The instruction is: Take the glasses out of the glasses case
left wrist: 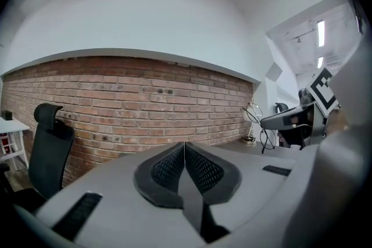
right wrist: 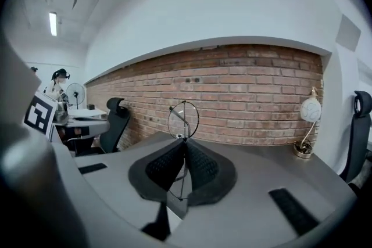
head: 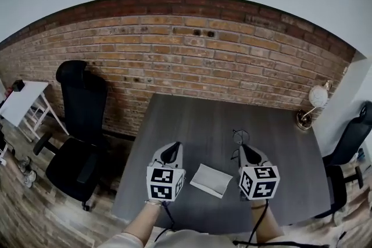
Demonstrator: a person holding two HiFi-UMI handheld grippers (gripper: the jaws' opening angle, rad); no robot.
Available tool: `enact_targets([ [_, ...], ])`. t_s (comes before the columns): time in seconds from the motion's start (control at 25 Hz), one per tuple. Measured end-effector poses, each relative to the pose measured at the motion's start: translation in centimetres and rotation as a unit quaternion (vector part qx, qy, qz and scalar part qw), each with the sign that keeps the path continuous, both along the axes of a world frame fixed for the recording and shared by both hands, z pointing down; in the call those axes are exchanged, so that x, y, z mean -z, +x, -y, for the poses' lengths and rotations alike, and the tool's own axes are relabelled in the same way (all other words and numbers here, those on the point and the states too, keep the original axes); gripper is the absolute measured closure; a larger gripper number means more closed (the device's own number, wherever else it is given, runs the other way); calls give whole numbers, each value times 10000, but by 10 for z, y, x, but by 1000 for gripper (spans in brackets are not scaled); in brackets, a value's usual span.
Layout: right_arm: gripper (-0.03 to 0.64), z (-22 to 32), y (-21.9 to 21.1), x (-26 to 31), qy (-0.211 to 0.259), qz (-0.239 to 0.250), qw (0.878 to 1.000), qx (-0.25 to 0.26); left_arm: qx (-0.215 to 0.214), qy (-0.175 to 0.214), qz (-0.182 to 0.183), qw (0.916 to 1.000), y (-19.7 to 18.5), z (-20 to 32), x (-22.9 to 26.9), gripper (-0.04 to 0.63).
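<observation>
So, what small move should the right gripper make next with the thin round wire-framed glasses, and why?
Probably lower the glasses onto the bare dark grey table beside the pale flat glasses case, then open. The right gripper is shut on their frame, holding them above the table, clear of the case; the left gripper is shut and empty.

Thin wire-framed glasses (right wrist: 183, 119) with round lenses stand upright, pinched in the right gripper (right wrist: 185, 148). The pale glasses case (head: 212, 180) lies flat on the grey desk (head: 203, 119).
</observation>
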State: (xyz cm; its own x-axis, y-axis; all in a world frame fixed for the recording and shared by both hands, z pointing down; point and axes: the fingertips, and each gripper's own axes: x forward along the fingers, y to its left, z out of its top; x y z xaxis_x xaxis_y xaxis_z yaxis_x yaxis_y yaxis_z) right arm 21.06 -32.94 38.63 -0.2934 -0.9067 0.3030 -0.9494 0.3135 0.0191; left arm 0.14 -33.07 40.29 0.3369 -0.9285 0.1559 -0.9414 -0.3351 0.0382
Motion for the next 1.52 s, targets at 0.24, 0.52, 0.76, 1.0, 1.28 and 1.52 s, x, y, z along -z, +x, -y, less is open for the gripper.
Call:
enact_targets([
  [0.24, 577, -5, 26, 25, 490, 154, 9975, -495, -141, 139, -97, 9998, 12, 14, 18, 574],
  [0.52, 577, -12, 49, 33, 645, 234, 9940, -856, -291, 197, -50, 9994, 20, 18, 26, 574],
  [0.76, 577, -16, 60, 29, 629, 298, 9923, -1025, -370, 217, -17, 9991, 28, 20, 28, 574],
  [1.0, 578, -21, 71, 24, 625, 295, 9902, -1210, -380, 235, -7, 9990, 32, 23, 27, 574],
  [1.28, 578, -25, 79, 26, 662, 340, 9893, -1255, -399, 211, -33, 9990, 41, 22, 26, 574],
  [1.52, 578, -25, 82, 24, 658, 368, 9895, -1231, -384, 179, -64, 9991, 46, 22, 23, 574],
])
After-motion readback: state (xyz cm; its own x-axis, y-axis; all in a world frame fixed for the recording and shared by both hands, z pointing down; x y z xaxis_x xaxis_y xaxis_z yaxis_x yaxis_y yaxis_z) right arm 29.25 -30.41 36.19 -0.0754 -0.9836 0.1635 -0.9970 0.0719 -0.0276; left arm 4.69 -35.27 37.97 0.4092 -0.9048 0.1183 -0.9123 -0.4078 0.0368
